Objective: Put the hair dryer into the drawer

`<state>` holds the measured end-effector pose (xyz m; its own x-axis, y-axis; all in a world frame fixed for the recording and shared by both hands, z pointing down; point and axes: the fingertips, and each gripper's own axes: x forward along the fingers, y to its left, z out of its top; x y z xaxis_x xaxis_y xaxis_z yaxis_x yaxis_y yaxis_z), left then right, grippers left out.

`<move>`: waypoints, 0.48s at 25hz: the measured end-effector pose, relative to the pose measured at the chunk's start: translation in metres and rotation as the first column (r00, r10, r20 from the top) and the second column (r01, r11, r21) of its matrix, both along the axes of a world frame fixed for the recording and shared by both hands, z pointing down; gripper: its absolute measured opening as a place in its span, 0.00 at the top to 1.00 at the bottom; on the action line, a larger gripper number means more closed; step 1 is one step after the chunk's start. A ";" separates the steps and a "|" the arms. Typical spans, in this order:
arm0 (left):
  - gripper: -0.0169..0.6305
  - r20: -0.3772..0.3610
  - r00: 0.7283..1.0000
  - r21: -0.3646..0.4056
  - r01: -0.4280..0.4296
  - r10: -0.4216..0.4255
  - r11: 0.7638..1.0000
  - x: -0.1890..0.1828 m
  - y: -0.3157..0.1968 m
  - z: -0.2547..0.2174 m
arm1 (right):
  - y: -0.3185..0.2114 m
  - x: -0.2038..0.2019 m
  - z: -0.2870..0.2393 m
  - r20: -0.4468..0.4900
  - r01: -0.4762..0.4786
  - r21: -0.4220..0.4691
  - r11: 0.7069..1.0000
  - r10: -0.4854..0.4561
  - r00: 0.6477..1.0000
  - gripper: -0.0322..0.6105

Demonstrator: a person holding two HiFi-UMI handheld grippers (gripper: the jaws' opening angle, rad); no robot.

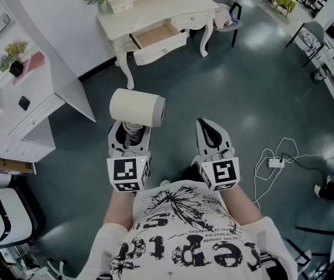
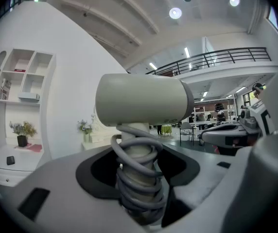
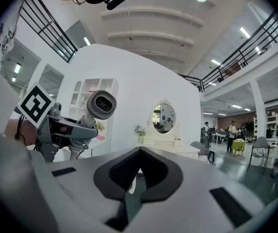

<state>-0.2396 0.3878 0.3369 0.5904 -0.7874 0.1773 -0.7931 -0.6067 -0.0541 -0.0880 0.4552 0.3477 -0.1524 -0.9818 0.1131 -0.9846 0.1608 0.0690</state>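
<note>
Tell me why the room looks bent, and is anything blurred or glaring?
Left gripper view: fisheye lens bows the railing; the hair dryer is sharp, ceiling lamps flare. Right gripper view: the wall curves like a dome. Head view: soft lamp reflections on the floor, edges warped.

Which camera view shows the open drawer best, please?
The head view: the drawer stands pulled out of the white dressing table, its inside visible. Both gripper views show only the distant table, no drawer.

I wear a black-printed white T-shirt (image 1: 184, 232); my grey left gripper (image 1: 133, 130) and right gripper (image 1: 209, 128) each bear a black-and-white marker cube (image 1: 128, 174).
</note>
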 end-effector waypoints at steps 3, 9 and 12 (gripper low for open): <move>0.59 -0.009 1.000 -0.010 -0.002 0.002 1.000 -0.005 -0.001 0.001 | -0.001 -0.004 0.000 0.003 0.000 -0.004 1.000 0.000 1.000 0.92; 0.59 -0.016 1.000 -0.011 0.003 -0.003 1.000 -0.016 0.002 0.002 | 0.000 -0.012 0.001 0.015 -0.015 -0.002 1.000 0.015 1.000 0.92; 0.59 -0.022 1.000 -0.017 0.012 -0.012 1.000 -0.027 0.003 0.006 | 0.001 -0.020 0.001 0.032 -0.017 0.008 1.000 0.016 0.999 0.92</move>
<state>-0.2670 0.3906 0.3426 0.5847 -0.7914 0.1782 -0.8012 -0.5979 -0.0264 -0.1080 0.4562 0.3485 -0.1397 -0.9851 0.1005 -0.9888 0.1441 0.0387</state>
